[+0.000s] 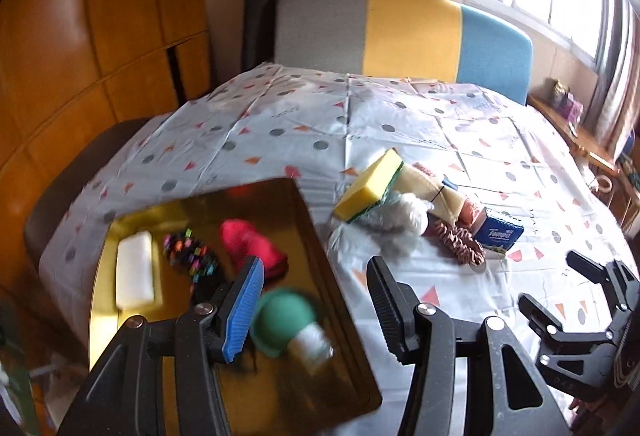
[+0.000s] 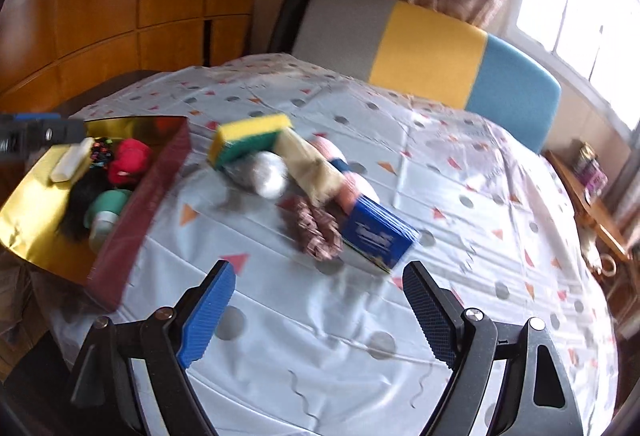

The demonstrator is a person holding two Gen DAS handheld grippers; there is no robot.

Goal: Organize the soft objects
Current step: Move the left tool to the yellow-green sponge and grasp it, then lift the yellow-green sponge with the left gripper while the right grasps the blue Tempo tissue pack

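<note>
A gold tray at the table's left holds a white pad, a multicoloured scrunchie, a red cloth and a green and white soft object. A pile lies in the middle: yellow-green sponge, grey fluffy ball, beige sponge, brown scrunchie, blue tissue pack. My left gripper is open and empty above the tray's right edge. My right gripper is open and empty, short of the pile.
The table wears a white cloth with dots and triangles. A grey, yellow and blue chair stands behind it. Wooden cabinets are at the left, and a window with a wooden side shelf at the right.
</note>
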